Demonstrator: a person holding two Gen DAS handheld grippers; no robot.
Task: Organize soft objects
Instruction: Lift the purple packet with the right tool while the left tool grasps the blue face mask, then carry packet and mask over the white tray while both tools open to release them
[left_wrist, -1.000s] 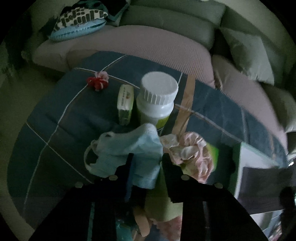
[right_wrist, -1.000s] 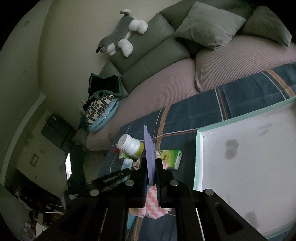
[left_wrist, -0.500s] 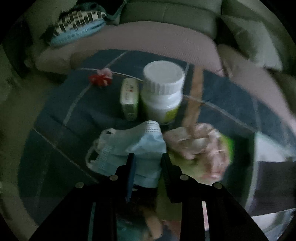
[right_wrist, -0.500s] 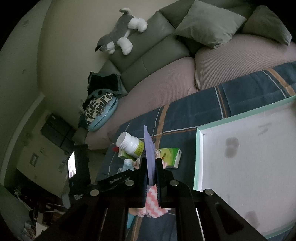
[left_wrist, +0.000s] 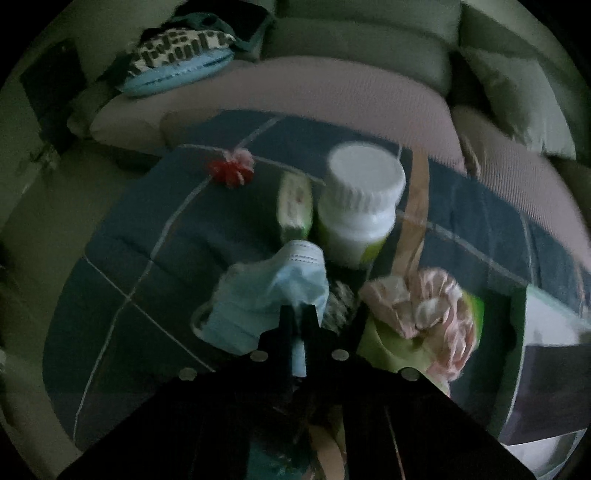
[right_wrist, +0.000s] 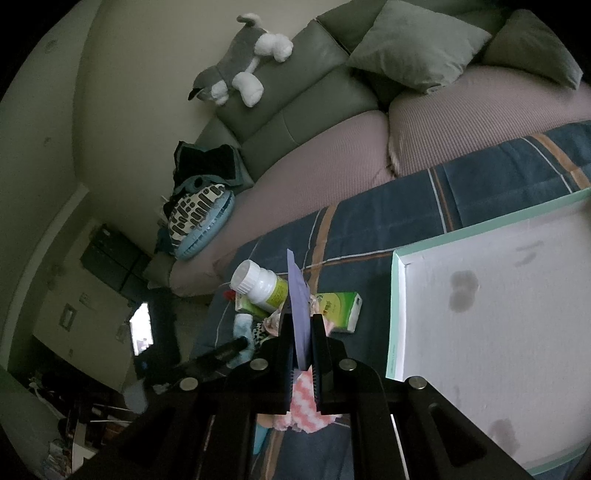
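Note:
My left gripper (left_wrist: 298, 312) is shut on the near edge of a light blue face mask (left_wrist: 266, 295) lying on the blue plaid blanket (left_wrist: 147, 229). A pink scrunchie (left_wrist: 424, 306) lies just to its right on a green pack. My right gripper (right_wrist: 300, 321) is shut on a thin purple sheet (right_wrist: 298, 295) that stands upright between its fingers, held above a pink and white zigzag cloth (right_wrist: 306, 410). The left gripper's finger (right_wrist: 218, 354) and the mask (right_wrist: 243, 325) show in the right wrist view.
A white-capped bottle (left_wrist: 360, 206) and a small green box (left_wrist: 294, 205) stand behind the mask. A red and pink flower (left_wrist: 231, 170) lies farther back. A green tissue pack (right_wrist: 340, 310) and a white tray with a mint rim (right_wrist: 399, 314) lie at right. The sofa holds cushions and a plush dog (right_wrist: 240, 75).
My left gripper's fingers have closed together onto the face mask's near edge and it moved forward slightly. My right gripper has stayed still, holding the purple sheet.

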